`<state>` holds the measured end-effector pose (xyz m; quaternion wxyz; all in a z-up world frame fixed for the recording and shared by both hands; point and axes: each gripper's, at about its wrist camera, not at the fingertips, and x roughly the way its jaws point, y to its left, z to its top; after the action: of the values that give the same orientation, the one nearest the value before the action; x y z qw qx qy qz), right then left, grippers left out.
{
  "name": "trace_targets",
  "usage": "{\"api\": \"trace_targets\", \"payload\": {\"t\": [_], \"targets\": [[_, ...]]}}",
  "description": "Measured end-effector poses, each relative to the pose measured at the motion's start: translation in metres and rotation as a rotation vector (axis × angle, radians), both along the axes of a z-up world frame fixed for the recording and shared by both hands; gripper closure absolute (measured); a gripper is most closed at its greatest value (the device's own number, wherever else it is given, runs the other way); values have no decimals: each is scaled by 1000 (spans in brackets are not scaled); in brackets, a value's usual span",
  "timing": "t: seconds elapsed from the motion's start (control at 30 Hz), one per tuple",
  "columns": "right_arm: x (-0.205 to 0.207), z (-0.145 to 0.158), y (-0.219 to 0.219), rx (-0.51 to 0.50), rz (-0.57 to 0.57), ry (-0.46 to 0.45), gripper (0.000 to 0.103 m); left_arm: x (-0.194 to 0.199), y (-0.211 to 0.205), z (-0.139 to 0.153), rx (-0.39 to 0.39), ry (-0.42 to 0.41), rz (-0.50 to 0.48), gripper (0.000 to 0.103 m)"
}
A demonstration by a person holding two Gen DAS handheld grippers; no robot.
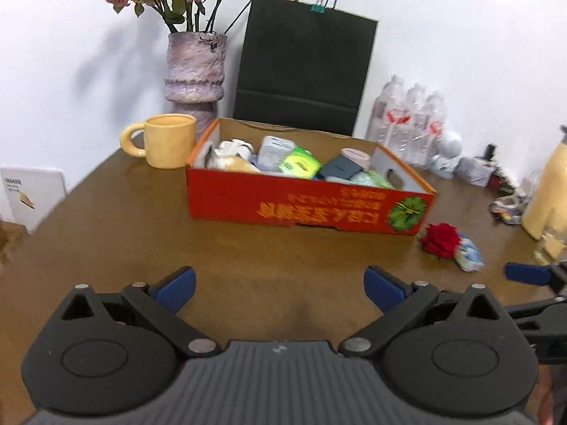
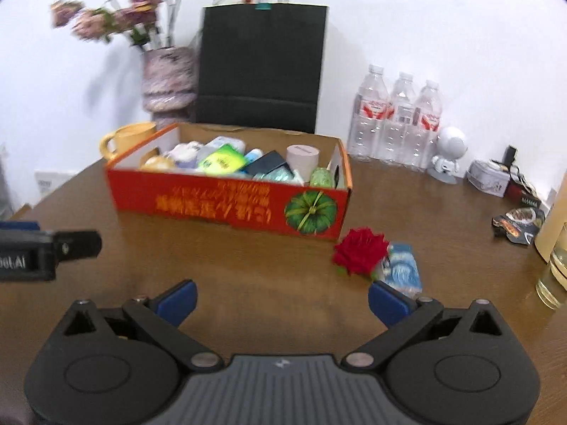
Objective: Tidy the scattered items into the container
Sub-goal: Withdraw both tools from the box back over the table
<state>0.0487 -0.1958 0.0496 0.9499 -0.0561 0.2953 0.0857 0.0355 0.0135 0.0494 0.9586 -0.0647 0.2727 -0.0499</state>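
Note:
A red cardboard box [image 1: 304,205] [image 2: 226,202] stands on the brown table, holding several small items such as a green packet [image 1: 299,164] [image 2: 221,161] and a dark case [image 2: 267,164]. A red rose [image 1: 441,239] [image 2: 359,251] and a blue-white packet [image 1: 469,255] [image 2: 404,271] lie on the table by the box's right corner. My left gripper [image 1: 280,288] is open and empty, short of the box. My right gripper [image 2: 281,301] is open and empty too, its right blue pad just in front of the packet. One blue fingertip of the right gripper [image 1: 524,272] shows in the left wrist view.
Behind the box stand a yellow mug [image 1: 166,145], a purple vase of dried roses [image 1: 195,71] and a black paper bag [image 1: 304,67]. Water bottles [image 2: 400,120], a white figurine [image 2: 448,156], a small tin [image 2: 487,177], a wrapper [image 2: 519,225] and a glass [image 2: 556,272] are at the right.

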Motion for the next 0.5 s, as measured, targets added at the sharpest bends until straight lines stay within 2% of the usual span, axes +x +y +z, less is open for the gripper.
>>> {"api": "trace_targets", "payload": {"t": [0.17, 0.37, 0.5], "targets": [[-11, -26, -9, 79, 0, 47, 0, -9, -6, -20, 47, 22, 21, 0], [-7, -45, -9, 70, -30, 76, 0, -14, -16, -33, 133, 12, 15, 0], [-1, -51, -8, 61, -32, 108, 0, -11, -20, -39, 179, 52, -3, 0]]}}
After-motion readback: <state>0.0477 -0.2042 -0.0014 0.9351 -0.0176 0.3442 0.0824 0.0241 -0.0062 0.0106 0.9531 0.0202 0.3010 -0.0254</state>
